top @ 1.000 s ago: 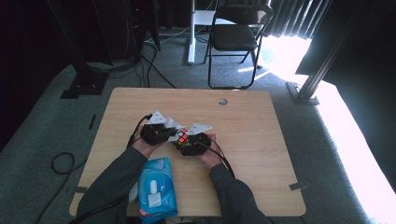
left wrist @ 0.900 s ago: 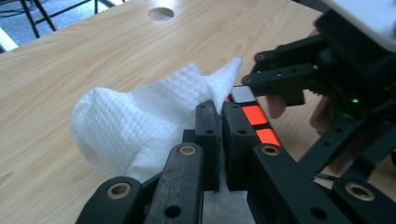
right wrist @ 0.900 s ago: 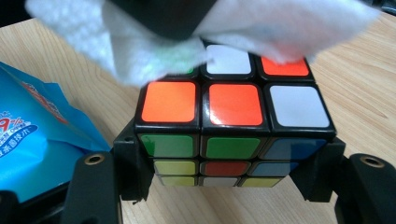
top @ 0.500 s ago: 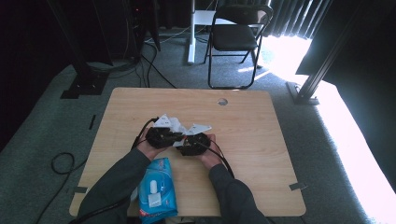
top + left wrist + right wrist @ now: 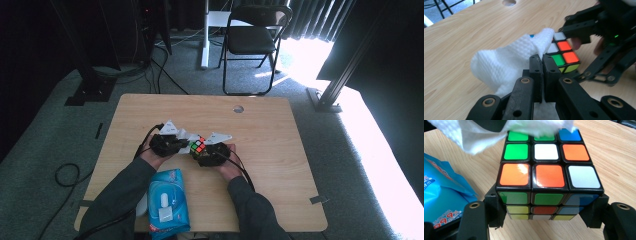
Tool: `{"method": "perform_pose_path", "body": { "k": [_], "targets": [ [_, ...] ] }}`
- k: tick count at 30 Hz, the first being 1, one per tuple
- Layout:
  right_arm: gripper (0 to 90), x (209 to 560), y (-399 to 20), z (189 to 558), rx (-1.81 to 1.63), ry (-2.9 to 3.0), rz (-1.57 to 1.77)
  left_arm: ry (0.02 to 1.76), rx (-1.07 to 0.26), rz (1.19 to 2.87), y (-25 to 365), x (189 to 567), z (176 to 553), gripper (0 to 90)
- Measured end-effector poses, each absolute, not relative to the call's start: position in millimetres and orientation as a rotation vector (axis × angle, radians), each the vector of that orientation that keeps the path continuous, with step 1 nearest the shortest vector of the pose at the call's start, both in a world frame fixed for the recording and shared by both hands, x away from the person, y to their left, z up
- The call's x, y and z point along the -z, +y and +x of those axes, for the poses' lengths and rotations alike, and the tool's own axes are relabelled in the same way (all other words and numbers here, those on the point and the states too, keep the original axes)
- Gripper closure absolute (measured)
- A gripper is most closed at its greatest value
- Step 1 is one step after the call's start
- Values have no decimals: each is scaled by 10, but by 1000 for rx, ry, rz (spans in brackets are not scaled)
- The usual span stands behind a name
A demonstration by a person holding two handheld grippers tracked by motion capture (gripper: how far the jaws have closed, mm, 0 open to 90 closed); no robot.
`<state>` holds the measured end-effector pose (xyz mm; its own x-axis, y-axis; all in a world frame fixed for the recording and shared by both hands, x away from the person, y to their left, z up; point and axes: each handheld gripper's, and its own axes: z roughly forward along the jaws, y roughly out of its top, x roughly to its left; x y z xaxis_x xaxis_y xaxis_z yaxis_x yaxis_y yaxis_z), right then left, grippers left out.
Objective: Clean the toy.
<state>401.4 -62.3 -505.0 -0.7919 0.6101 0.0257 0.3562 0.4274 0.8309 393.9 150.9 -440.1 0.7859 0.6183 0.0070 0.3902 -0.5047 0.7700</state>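
Left gripper [image 5: 541, 60] clamped tight on white wipe [image 5: 504, 65], right gripper [image 5: 546, 207] part open, gripping Rubik's cube [image 5: 547, 167], blue wipes pack [image 5: 441, 195] printed "999", other print unreadable

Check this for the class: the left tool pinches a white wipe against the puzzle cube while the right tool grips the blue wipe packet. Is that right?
Not quite. The right tool grips the puzzle cube, not the blue wipe packet lying beside it, as the right gripper view shows. The left tool does pinch the white wipe.

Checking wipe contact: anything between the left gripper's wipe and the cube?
Nothing visible. The wipe, pinched in the left gripper, lies straight on the cube, which the right gripper holds by its sides.
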Motion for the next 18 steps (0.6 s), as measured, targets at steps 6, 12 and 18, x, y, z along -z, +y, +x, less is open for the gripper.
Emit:
{"method": "perform_pose_path", "body": {
  "k": [6, 12, 18],
  "targets": [
    [340, 5035, -697, 4020, -1312, 2392, 852, 832, -349, 2206, 1605, 4562, 4048, 875],
    [340, 5047, -714, 4024, -1303, 2394, 858, 929, -337, 2230, 1755, 4700, 4173, 874],
    [340, 5061, -703, 4028, -1302, 2398, 856, 1077, -341, 2236, 1991, 4894, 4313, 869]
  ]
}}
